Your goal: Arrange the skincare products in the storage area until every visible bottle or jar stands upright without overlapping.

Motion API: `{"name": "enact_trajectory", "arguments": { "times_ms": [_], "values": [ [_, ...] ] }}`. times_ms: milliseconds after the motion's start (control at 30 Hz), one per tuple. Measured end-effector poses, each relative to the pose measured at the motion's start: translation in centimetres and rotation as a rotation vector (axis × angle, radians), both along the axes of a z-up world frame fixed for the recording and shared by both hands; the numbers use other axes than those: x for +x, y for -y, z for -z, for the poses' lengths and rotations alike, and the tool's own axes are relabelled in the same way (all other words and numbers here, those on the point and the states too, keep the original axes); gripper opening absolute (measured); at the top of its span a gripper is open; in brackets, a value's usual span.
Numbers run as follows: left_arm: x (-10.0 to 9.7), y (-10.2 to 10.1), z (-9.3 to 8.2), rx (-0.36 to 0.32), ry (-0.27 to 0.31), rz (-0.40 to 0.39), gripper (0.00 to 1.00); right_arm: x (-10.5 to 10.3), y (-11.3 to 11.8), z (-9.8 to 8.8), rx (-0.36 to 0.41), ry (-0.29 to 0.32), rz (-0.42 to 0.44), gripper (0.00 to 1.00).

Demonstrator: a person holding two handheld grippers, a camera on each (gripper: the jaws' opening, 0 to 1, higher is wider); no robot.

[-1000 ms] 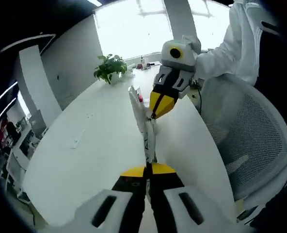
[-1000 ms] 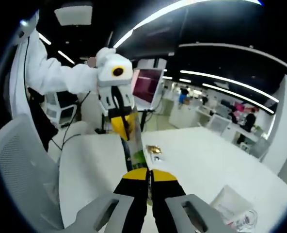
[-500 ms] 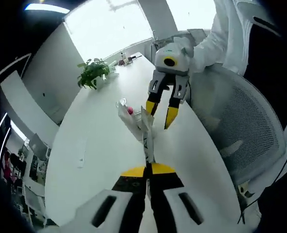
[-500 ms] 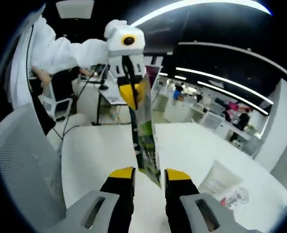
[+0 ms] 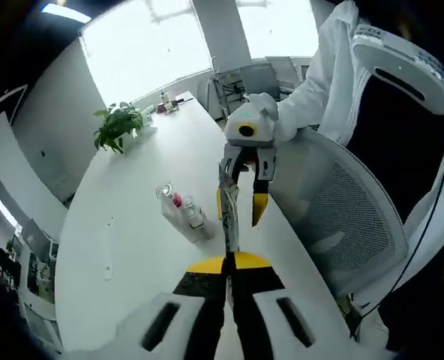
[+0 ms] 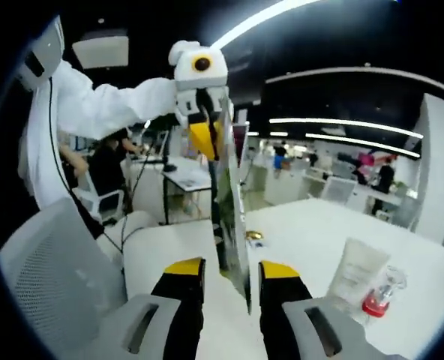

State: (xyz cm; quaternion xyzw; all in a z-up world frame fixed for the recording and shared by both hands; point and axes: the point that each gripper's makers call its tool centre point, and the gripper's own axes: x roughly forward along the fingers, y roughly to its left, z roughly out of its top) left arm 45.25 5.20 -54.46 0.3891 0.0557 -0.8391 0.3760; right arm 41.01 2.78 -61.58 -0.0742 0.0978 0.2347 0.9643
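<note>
left gripper (image 5: 228,264) clamped on the near edge of a thin flat packet (image 5: 228,214), jaws pressed together with the packet pinched between them. seen from the right gripper view, the same left gripper (image 6: 209,142) at the top, gripping the upper edge of the packet (image 6: 233,225), which hangs down as a glossy sheet.

right gripper (image 6: 231,271) spread apart, 2 yellow-tipped jaws on either side of the packet's lower part (contact with it cannot be told). in the left gripper view, that right gripper (image 5: 238,210) parted around the far end of the packet, held by a person in a white sleeve (image 5: 316,82).

on the white table (image 5: 132,225): a clear bottle with red content (image 5: 169,206) and a white tube (image 5: 194,219), lying just beside each other, not upright. in the right gripper view, white tube (image 6: 355,274) and clear red-filled bottle (image 6: 379,296) touching, near the table (image 6: 312,232) edge. potted plant (image 5: 117,126) at the far end. mesh office chair (image 5: 342,217) beside the table.
</note>
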Motion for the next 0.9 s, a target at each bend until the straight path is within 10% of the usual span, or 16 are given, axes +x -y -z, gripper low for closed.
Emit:
{"name": "enact_trajectory", "arguments": {
  "times_ms": [500, 900],
  "values": [
    [-1.3, 1.3, -0.3, 0.024, -0.123, 0.069, 0.01, 0.1, 0.2, 1.8, 0.053, -0.09, 0.007, 0.0],
    [-0.1, 3.1, 2.0, 0.039, -0.165, -0.015, 0.01, 0.0, 0.9, 4.2, 0.307, -0.337, 0.11, 0.0]
  ]
}}
